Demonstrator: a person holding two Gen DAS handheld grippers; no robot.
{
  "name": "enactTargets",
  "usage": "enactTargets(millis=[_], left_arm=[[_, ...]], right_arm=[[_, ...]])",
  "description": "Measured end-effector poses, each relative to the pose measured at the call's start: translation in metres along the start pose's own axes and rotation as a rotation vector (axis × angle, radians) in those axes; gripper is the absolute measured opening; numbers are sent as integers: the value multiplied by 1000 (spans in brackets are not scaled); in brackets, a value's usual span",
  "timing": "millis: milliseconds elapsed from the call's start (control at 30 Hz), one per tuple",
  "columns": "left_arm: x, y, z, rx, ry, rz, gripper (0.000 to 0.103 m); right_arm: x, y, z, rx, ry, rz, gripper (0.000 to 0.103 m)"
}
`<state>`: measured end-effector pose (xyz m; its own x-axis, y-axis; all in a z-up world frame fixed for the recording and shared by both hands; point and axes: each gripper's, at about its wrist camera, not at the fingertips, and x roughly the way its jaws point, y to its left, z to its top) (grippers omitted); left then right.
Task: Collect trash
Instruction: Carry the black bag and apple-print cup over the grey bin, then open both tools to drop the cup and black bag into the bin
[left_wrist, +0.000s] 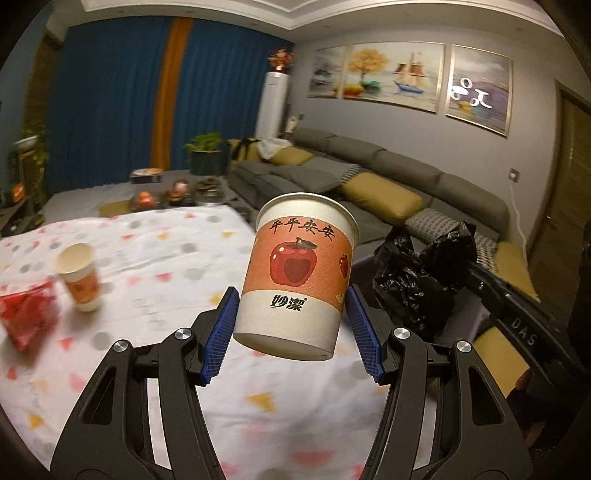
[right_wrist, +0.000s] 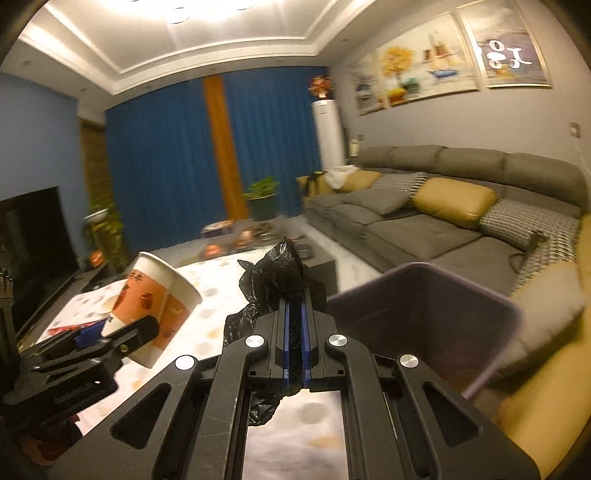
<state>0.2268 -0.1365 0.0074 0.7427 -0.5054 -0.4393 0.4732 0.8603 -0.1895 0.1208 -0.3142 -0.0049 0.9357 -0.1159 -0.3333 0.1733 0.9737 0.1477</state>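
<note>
My left gripper (left_wrist: 291, 314) is shut on a white paper cup with an orange apple band (left_wrist: 299, 273) and holds it above the table. The cup also shows tilted in the right wrist view (right_wrist: 155, 306). My right gripper (right_wrist: 294, 310) is shut on a black plastic bag (right_wrist: 280, 280), which also shows in the left wrist view (left_wrist: 417, 273). A purple trash bin (right_wrist: 424, 317) stands just right of the bag. A second paper cup (left_wrist: 79, 277) and a red wrapper (left_wrist: 26, 314) lie on the table at left.
The table has a white cloth with coloured spots (left_wrist: 155, 258). A grey sofa with yellow cushions (right_wrist: 443, 206) runs along the right wall. A low table with ornaments (left_wrist: 173, 192) and a potted plant (left_wrist: 205, 155) stand beyond. A TV (right_wrist: 29, 236) is at left.
</note>
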Motion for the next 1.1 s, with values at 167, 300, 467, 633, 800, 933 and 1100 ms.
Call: enactTargets(millis=[167, 300, 467, 633, 800, 933, 1100], left_arm=[[27, -37, 2, 13, 9, -81, 58], [53, -63, 2, 16, 30, -137, 58], [78, -83, -4, 29, 59, -189, 58], [100, -94, -8, 27, 96, -230, 58], [119, -94, -16, -4, 136, -257, 58], [128, -96, -19, -11, 157, -270, 58], [136, -98, -21, -23, 171, -293, 59]], right_arm=[[6, -36, -4, 39, 9, -78, 6], [14, -58, -9, 57, 27, -119, 6], [22, -76, -17, 82, 46, -137, 6], [29, -88, -23, 93, 66, -142, 6], [33, -92, -25, 99, 80, -143, 6], [33, -93, -27, 105, 83, -146, 6], [36, -95, -29, 104, 100, -148, 6]])
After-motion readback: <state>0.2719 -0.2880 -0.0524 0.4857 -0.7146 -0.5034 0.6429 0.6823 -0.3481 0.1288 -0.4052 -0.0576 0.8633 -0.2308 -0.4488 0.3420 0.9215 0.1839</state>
